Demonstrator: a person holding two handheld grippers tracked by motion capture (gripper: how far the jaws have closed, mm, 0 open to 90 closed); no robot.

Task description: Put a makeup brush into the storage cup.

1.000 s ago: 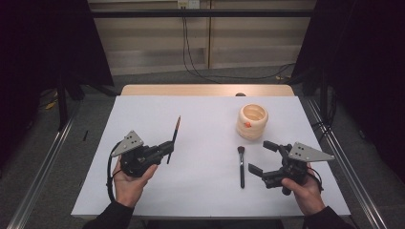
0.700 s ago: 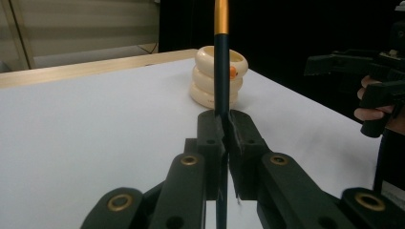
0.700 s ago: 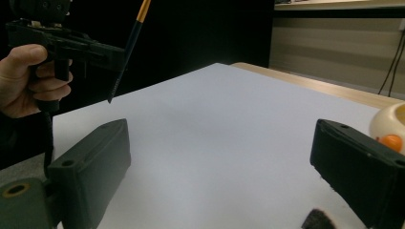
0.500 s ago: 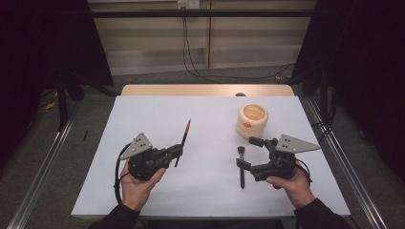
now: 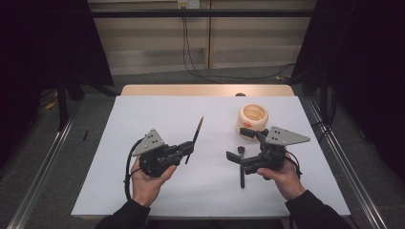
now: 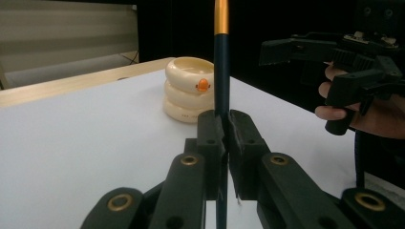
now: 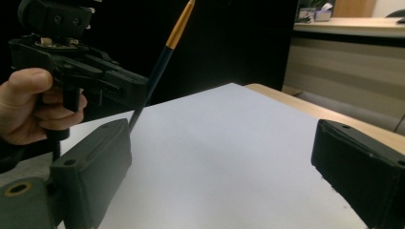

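1. Progress, from the high view: the left tongs [image 5: 187,149] are clamped on a thin brush [image 5: 195,138], lifted off the white tabletop [image 5: 143,114] and slanting away from the person, well to the left of the cream duck-faced holder [image 5: 253,119]. A second, dark-handled brush [image 5: 241,164] lies flat on the tabletop, on the person's side of the holder and just beside the right tongs [image 5: 241,143], whose jaws stand apart with nothing between them. The holder's mouth looks empty. So one brush is picked up, none is in the holder, and the second brush is not yet gripped.

2. Left gripper view: the tongs [image 6: 225,138] are pressed together on the brush's dark shaft [image 6: 220,81], which rises to a gold ferrule above. The holder [image 6: 188,90] stands behind and to the left of the shaft, apart from it. The other gripper, in a hand, hangs to the right of the holder.

3. Right gripper view: the two jaws stand wide apart over bare tabletop [image 7: 215,157], gripping nothing. The left gripper with its brush [image 7: 165,57] shows at the upper left; the holder is outside this frame.

4. Judgement: the work is at an early stage. What likely remains is carrying the held brush to the holder, then closing on the lying brush and bringing it there too.
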